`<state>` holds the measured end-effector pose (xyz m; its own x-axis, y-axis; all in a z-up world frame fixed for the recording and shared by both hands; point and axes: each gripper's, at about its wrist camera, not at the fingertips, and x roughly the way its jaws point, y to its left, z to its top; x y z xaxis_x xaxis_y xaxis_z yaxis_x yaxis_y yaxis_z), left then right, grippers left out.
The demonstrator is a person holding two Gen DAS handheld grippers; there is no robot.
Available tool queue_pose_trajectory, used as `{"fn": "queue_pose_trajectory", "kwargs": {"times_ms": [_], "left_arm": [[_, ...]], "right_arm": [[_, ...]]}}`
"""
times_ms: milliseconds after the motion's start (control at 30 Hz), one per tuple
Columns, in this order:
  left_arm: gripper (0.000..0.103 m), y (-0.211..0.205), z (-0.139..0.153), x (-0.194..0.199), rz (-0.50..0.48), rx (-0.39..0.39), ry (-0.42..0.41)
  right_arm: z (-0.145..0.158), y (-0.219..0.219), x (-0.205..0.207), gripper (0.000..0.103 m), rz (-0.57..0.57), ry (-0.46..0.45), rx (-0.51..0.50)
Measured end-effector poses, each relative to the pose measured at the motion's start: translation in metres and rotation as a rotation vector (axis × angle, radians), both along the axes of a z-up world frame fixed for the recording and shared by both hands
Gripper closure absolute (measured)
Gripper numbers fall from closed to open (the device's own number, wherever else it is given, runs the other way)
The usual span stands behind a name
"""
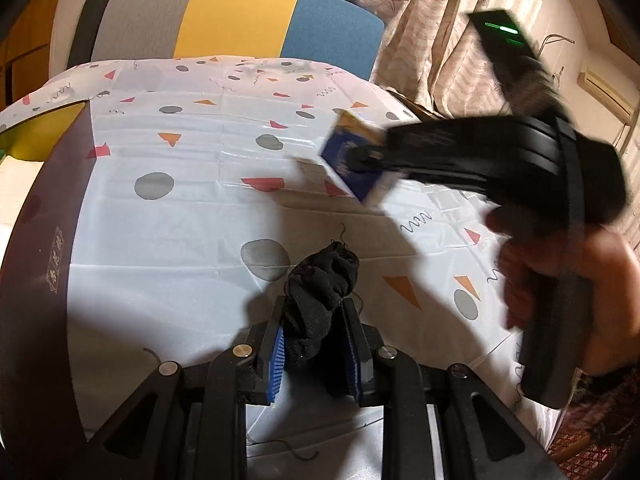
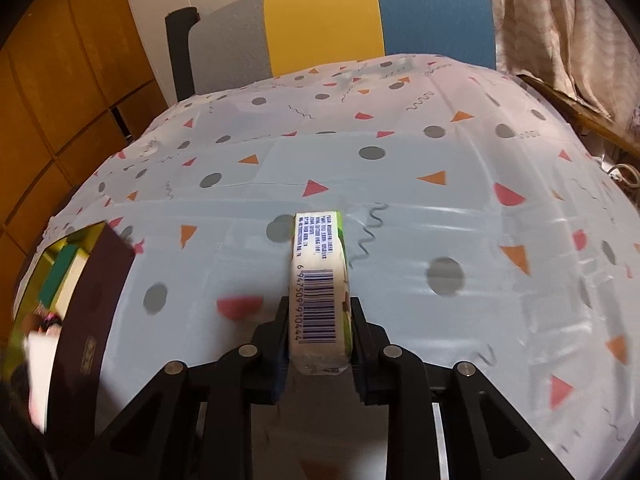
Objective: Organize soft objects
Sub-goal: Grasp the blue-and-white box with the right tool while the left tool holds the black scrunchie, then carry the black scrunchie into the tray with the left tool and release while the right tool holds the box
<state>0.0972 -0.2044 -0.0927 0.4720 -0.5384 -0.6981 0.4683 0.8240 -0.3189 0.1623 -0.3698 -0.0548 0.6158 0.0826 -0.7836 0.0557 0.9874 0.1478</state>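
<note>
Left gripper (image 1: pixel 314 344): jaws narrow, pinching a crumpled black fabric sock (image 1: pixel 320 292) above the patterned white counter (image 1: pixel 180 220).
Right gripper (image 2: pixel 320 344): jaws narrow, clamping a slim white barcoded tissue pack (image 2: pixel 318 280).
Dark maroon box (image 2: pixel 92 300): sitting at left, its contents blurring.

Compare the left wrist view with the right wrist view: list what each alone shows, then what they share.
Left wrist only: the left gripper shut on a black sock, the pack's blue face, and the hand holding the right gripper.

Right wrist only: the barcode side of the pack clamped between that gripper's pads, and items inside the open box.

Both: the patterned tablecloth, the striped chair, the curtain, the box, the pack.
</note>
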Motion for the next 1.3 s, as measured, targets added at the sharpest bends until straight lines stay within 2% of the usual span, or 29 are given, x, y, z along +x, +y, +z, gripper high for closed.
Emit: {"fn": "queue_pose_trajectory", "kwargs": {"times_ms": [200,367,467,600,800,967,1167,1300], "left_arm": [[0.079,0.001,0.000,0.000,0.000,0.000,-0.001],[0.079,0.001,0.003,-0.002,0.000,0.024,-0.015],[0.082,0.003,0.009,-0.008,-0.006,0.051,-0.010],[0.083,0.008,0.021,-0.023,-0.028,0.015,0.015],[0.083,0.023,0.061,-0.047,-0.069,-0.060,-0.045],[0.083,0.057,0.083,-0.049,-0.037,-0.099,-0.064],[0.083,0.126,0.102,-0.033,0.092,-0.122,-0.075],[0.083,0.169,0.106,-0.013,0.178,-0.101,-0.071]], "right_arm": [[0.009,-0.005,-0.052,0.077,0.007,-0.015,-0.018],[0.001,-0.011,-0.057,0.077,-0.008,0.009,0.027],[0.004,-0.008,-0.055,0.077,0.014,-0.006,0.022],[0.009,-0.005,-0.055,0.077,0.030,-0.018,0.032],[0.011,-0.007,-0.057,0.077,0.030,-0.023,0.041],[0.012,-0.008,-0.058,0.077,0.029,-0.026,0.046],[0.012,-0.010,-0.059,0.077,0.026,-0.031,0.053],[0.008,-0.008,-0.058,0.077,0.030,-0.021,0.040]]}}
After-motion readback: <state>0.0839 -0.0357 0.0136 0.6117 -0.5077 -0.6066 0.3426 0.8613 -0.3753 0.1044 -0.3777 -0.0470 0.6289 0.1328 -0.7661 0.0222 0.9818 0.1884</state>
